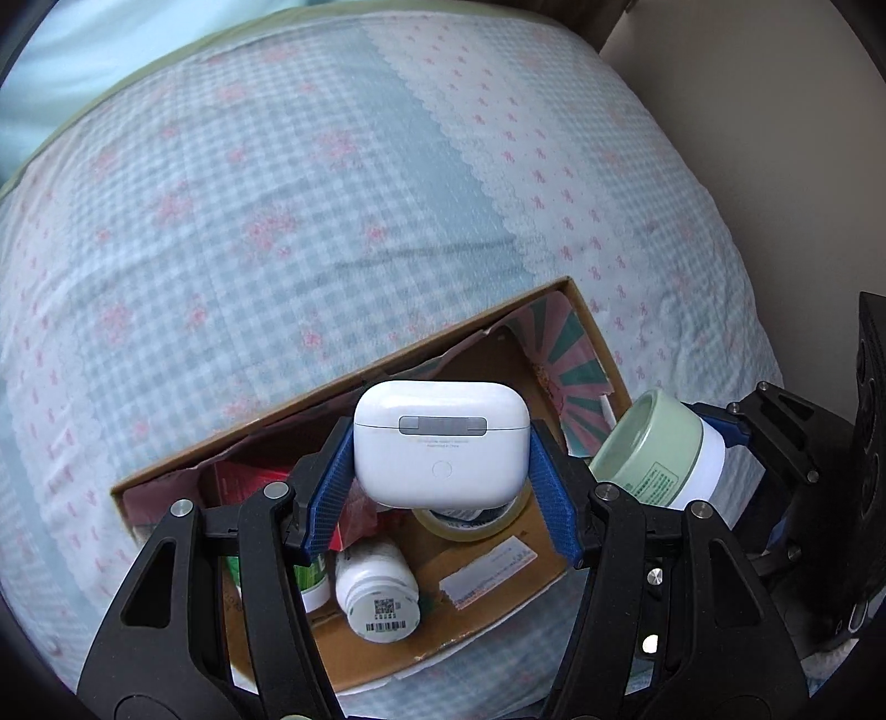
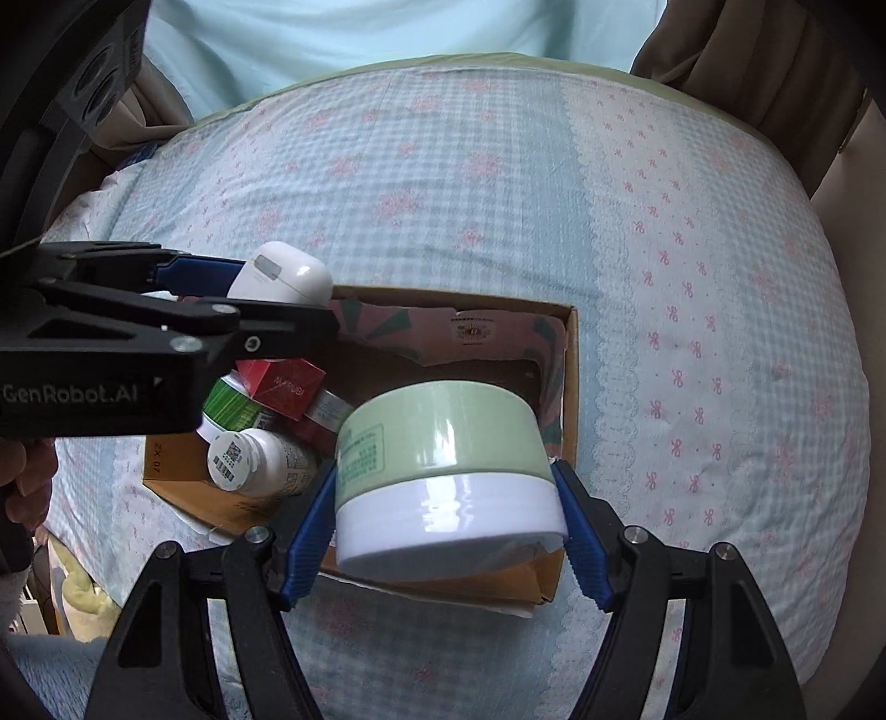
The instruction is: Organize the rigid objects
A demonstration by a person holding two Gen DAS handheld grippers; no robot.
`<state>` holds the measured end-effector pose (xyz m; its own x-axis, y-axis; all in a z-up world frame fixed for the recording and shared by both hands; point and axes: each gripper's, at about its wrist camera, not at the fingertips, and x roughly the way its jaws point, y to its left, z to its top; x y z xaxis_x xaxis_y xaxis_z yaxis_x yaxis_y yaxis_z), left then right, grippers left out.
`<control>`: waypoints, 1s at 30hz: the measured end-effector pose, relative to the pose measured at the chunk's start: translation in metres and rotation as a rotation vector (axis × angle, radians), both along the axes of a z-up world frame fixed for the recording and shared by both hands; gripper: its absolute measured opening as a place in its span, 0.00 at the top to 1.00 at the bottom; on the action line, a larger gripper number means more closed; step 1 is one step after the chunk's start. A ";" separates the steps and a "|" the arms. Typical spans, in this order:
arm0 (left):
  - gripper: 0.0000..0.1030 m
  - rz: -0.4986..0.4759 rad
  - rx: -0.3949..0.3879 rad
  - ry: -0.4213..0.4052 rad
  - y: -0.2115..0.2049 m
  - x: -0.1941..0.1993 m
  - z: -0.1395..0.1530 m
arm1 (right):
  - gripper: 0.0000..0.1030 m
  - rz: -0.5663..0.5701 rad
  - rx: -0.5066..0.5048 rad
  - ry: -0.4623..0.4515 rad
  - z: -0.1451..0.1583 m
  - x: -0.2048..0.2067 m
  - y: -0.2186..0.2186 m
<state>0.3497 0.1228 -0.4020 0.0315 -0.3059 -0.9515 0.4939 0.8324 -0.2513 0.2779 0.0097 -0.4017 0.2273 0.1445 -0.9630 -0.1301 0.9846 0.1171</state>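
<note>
My left gripper (image 1: 443, 471) is shut on a white earbuds case (image 1: 440, 443) and holds it above an open cardboard box (image 1: 587, 327) on the bed. The case also shows in the right wrist view (image 2: 282, 274). My right gripper (image 2: 448, 509) is shut on a green jar with a white lid (image 2: 443, 476), held above the box's near right corner (image 2: 570, 343). The jar shows at the right of the left wrist view (image 1: 659, 448). In the box lie a white pill bottle (image 1: 376, 592), a tape roll (image 1: 470, 523), a red carton (image 2: 282, 387) and a green-striped bottle (image 2: 227, 407).
The box sits on a blue checked bedspread with pink flowers (image 1: 277, 221). A pale wall (image 1: 775, 138) runs along the bed's right side. A light blue pillow or sheet (image 2: 387, 39) lies at the far end. Brown fabric (image 2: 747, 55) hangs at the far right.
</note>
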 end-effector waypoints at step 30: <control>0.00 0.118 0.050 -0.037 0.038 -0.024 0.034 | 0.00 0.008 -0.004 -0.077 0.016 -0.011 -0.012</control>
